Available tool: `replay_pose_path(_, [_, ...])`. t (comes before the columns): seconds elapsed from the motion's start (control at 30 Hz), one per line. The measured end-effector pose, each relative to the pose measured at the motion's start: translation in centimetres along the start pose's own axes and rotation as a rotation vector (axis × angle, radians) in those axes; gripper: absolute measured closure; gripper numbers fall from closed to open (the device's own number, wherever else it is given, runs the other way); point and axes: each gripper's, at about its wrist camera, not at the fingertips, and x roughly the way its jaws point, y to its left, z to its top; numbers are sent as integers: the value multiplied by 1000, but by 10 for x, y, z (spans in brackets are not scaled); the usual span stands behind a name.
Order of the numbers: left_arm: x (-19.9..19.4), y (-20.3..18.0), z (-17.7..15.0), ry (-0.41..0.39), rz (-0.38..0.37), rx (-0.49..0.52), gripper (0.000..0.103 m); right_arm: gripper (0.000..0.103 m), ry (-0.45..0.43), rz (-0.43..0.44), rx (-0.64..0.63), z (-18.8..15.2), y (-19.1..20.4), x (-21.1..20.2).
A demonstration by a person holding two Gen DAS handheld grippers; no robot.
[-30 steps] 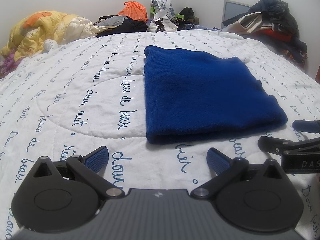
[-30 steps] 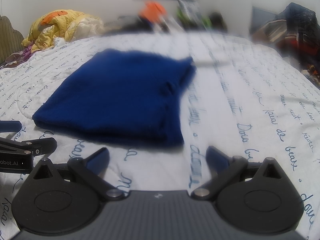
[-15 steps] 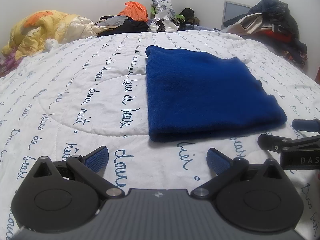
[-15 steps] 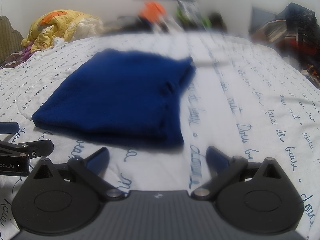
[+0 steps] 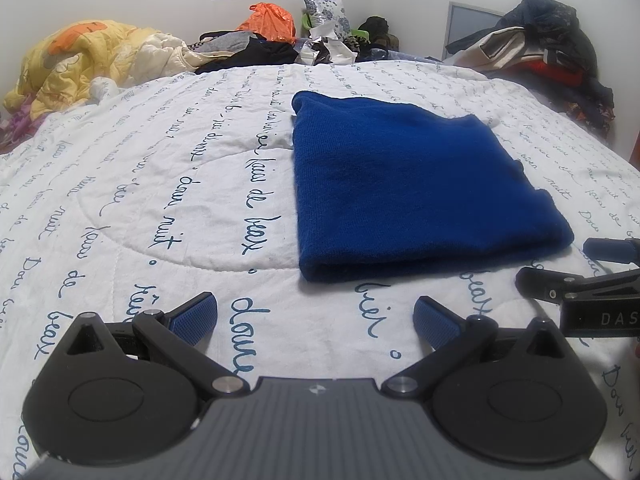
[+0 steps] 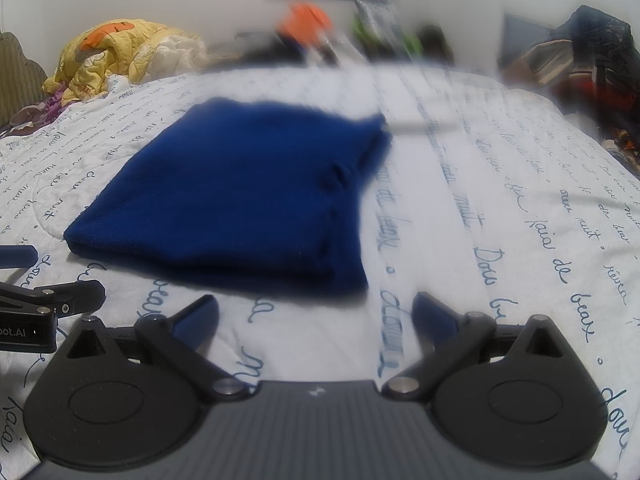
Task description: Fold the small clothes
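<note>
A dark blue knit garment (image 5: 408,188) lies folded into a flat rectangle on the white quilted bedspread (image 5: 160,200). It also shows in the right wrist view (image 6: 240,200). My left gripper (image 5: 316,316) is open and empty, a short way in front of the garment's near edge. My right gripper (image 6: 316,316) is open and empty, just short of the garment's near right corner. Each gripper shows at the edge of the other's view: the right one (image 5: 580,284) and the left one (image 6: 44,296).
A yellow and orange duvet (image 5: 80,60) is heaped at the back left. Clothes and bags (image 5: 280,36) are piled along the far edge of the bed. Dark clothes (image 5: 552,40) are stacked at the back right.
Both grippers have drifted very slightly; the garment has not moved and both stay open.
</note>
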Motion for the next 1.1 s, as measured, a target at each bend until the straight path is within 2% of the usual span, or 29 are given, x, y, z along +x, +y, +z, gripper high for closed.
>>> replay_pose_path(1.1, [-2,2,-1,1,6,0,0,0,0,0,0,0,0,0])
